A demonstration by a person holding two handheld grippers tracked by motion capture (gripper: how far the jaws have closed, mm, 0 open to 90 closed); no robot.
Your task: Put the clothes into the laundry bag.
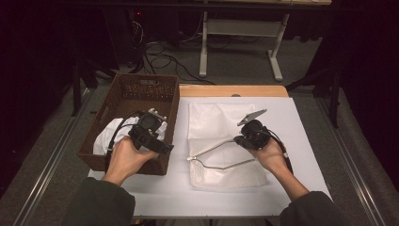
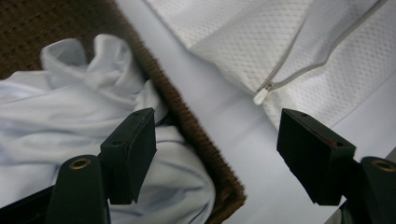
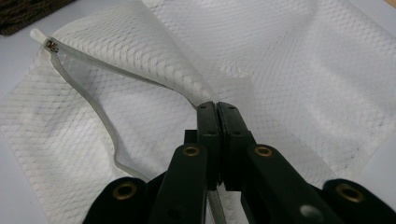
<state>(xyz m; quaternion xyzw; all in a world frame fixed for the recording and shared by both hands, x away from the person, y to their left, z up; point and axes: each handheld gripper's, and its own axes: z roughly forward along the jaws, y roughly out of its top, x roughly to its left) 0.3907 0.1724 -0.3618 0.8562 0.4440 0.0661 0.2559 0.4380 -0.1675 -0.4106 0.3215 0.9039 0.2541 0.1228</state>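
Observation:
A white mesh zip bag lies flat on the white table. My right gripper is shut on the bag's zipper edge and holds that edge lifted, so the mouth gapes. The zipper pull sits at the bag's left end. A brown wicker basket stands at the left with a white cloth bunched inside. My left gripper hovers open over the basket's right rim, nothing between its jaws. The cloth lies below its left jaw, and the zipper pull is beyond its right jaw.
The table's white cover has bare room right of the bag and along the front edge. A wooden strip shows at the table's far edge. Beyond it, a white desk frame and cables are on the floor.

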